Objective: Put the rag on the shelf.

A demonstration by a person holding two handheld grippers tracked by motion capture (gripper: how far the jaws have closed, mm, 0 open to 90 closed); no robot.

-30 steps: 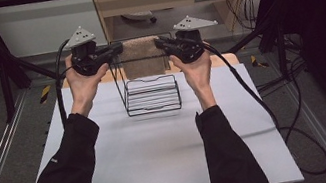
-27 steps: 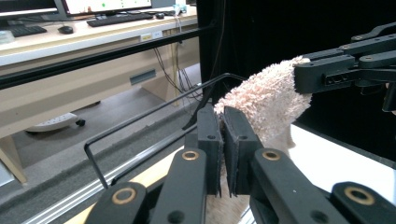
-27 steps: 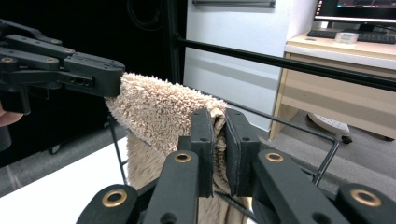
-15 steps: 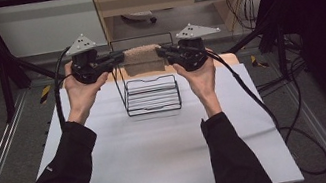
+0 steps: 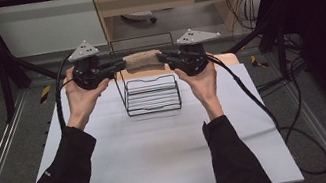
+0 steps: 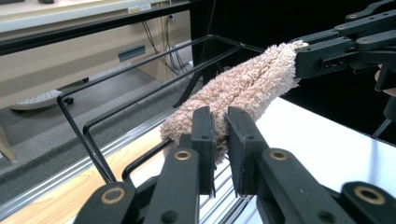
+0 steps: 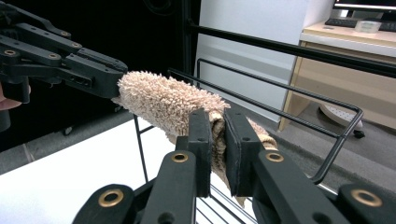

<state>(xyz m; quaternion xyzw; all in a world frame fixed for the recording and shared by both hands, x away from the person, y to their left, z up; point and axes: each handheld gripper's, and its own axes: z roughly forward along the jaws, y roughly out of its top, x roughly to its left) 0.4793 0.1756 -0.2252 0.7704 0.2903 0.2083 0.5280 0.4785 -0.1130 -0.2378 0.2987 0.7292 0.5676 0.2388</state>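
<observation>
I am pinching 1 end of a fluffy beige rolled towel (image 6: 243, 88) between the black jaws of my left gripper (image 6: 220, 140), and my right gripper (image 7: 217, 144) is pinching the other end, so the towel is hanging stretched between my 2 hands (image 5: 81, 93) above the white table (image 5: 162, 157). Just beyond and below it, the black wire rack (image 5: 151, 93) is standing near the table's far edge, and I judge that the lifting part is done while laying the towel over the rack's top rail, which appears still bare, is what is left.
</observation>
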